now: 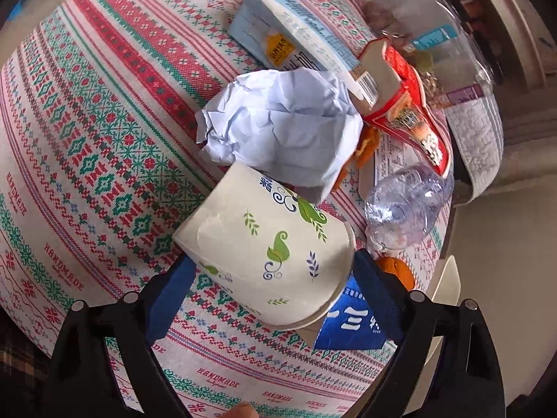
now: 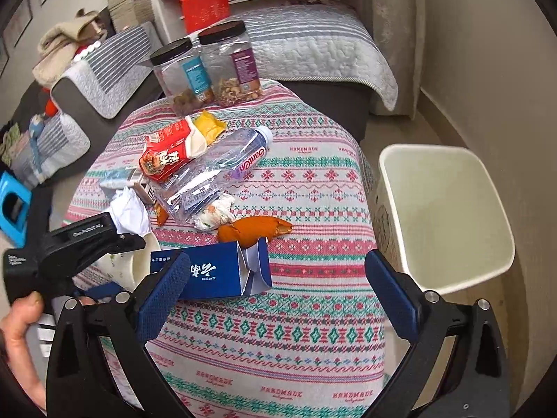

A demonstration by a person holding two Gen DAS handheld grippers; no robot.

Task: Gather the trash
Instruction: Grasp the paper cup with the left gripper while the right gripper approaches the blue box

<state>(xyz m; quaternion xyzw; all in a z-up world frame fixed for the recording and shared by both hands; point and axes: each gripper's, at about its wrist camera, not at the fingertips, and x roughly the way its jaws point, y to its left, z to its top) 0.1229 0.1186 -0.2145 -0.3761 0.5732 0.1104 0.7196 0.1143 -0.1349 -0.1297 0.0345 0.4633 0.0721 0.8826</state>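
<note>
A paper cup (image 1: 271, 250) with a green leaf print lies on its side on the patterned tablecloth (image 1: 104, 139). My left gripper (image 1: 275, 271) straddles it, open, its blue pads close beside the cup's two sides. Past the cup lie crumpled white paper (image 1: 278, 125), a light blue carton (image 1: 278, 31), a red carton (image 1: 400, 104), a crushed clear bottle (image 1: 407, 202) and orange peel (image 1: 397, 268). My right gripper (image 2: 277, 264) hovers open over the table, nothing between its fingers. A dark blue box (image 2: 216, 271) lies by its left finger.
A white bin (image 2: 445, 216) stands off the table's right edge. Two black-lidded jars (image 2: 209, 66) stand at the far edge, with a quilted bed (image 2: 313, 41) behind. A hand (image 2: 21, 331) holds the left gripper's black housing (image 2: 87, 240) at the left.
</note>
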